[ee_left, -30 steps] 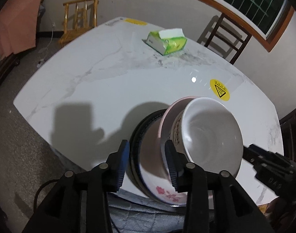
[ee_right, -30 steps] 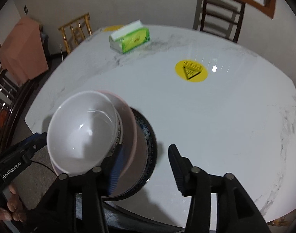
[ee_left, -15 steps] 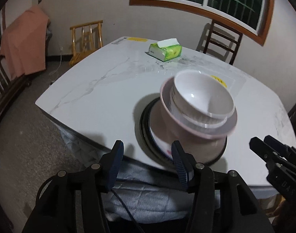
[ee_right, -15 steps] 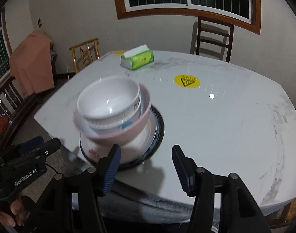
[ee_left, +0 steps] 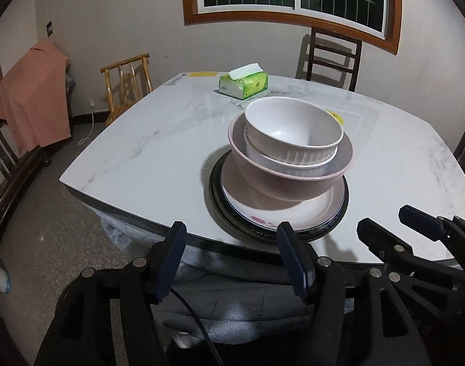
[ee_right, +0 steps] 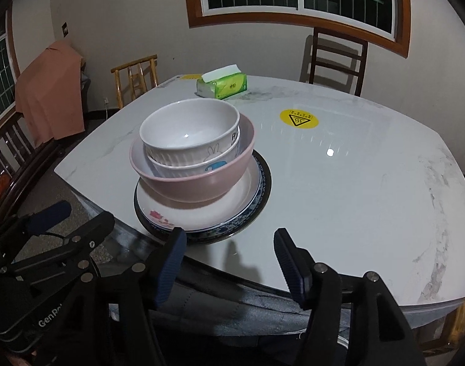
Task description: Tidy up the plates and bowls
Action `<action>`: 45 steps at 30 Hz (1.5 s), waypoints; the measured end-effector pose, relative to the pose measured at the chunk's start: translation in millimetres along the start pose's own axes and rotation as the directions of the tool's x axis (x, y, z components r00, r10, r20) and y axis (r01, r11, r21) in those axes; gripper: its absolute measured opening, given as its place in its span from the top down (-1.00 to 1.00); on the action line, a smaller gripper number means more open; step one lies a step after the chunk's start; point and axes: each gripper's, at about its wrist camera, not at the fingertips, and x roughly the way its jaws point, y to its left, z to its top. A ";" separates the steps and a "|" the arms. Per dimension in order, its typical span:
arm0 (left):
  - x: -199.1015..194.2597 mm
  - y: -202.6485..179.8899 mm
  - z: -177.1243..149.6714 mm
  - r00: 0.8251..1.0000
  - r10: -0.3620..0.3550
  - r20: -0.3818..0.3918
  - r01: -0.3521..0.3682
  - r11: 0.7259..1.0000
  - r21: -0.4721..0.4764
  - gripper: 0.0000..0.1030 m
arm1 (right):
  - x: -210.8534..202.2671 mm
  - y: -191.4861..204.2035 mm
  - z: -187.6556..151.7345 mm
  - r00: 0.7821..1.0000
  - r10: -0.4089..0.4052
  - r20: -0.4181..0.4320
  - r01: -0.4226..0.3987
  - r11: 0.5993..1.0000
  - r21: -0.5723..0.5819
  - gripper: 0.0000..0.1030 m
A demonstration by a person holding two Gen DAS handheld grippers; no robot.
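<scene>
Tongs (ee_left: 230, 254) short of stacked bowls (ee_left: 290, 149)

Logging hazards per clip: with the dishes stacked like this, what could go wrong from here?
1. The pink bowl sits off-centre on the plates, toward the table edge, so the stack could tip if nudged.
2. The plates lie close to that edge; a knock might send them off.
3. The left hand-held gripper and right hand-held gripper, jaws opening and empty, hover just before the stack and could clip it.
</scene>
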 end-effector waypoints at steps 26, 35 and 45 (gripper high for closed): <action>-6.6 10.4 6.1 1.000 0.001 -0.013 -0.002 1.000 -0.011 -0.25 | 0.0 7.6 -1.4 1.000 0.005 -0.027 -0.006 1.000 -0.023 -0.22; -9.4 11.0 6.2 1.000 0.001 -0.010 -0.001 1.000 -0.009 -0.25 | -3.8 13.1 -5.5 1.000 -0.005 -0.020 0.004 0.999 -0.047 -0.24; -11.9 8.2 5.3 0.998 -0.053 -0.020 0.053 0.999 -0.010 -0.32 | -6.0 15.0 -9.0 1.000 0.001 -0.023 -0.002 0.998 -0.058 -0.25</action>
